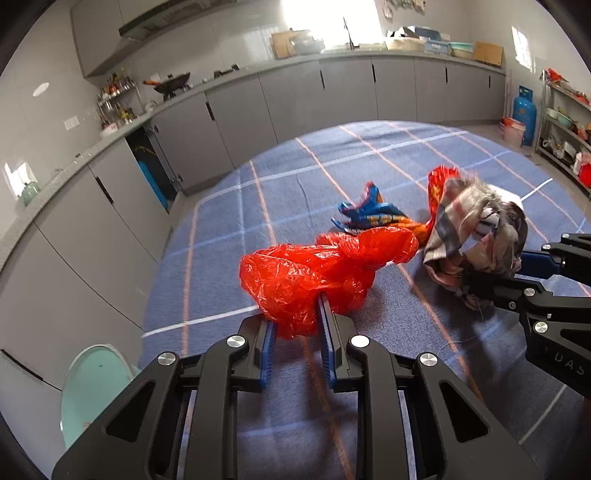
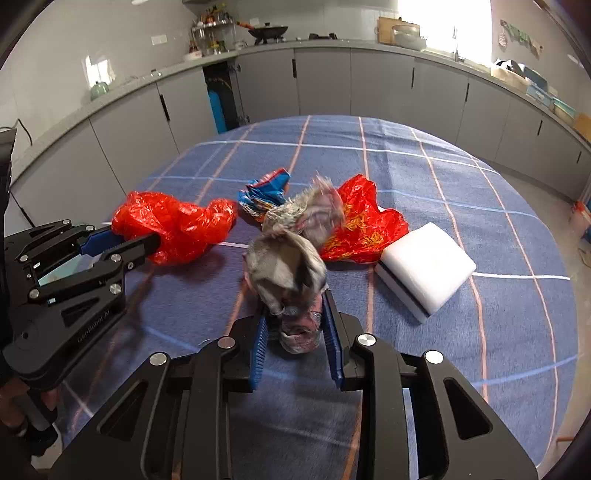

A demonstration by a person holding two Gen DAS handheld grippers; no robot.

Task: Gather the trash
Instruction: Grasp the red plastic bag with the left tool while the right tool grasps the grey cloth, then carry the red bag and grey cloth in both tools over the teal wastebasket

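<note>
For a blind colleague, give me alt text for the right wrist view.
The right gripper clamps a crumpled grey rag on a blue checked tablecloth. Left of it, the left gripper pinches a red plastic bag.

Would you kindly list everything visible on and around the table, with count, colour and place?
table: one, blue plaid cloth, centre of the kitchen
red bag: one, red plastic, table's left side, pinched at its near edge
printed bag: one, red with yellow print, mid-table behind the rag
wrapper: one, blue, crumpled, far side of the pile
rag: one, grey-pink cloth bundle, mid-table, near end clamped
foam block: one, white, right of the rag
cabinets: a run, grey, along the walls
wok: one, black, on the counter
gas cylinder: one, blue, floor by the shelves
stool: one, mint green, left of the table
left gripper: one, black with blue pads, shut on the red bag
right gripper: one, same colours, shut on the rag
</note>
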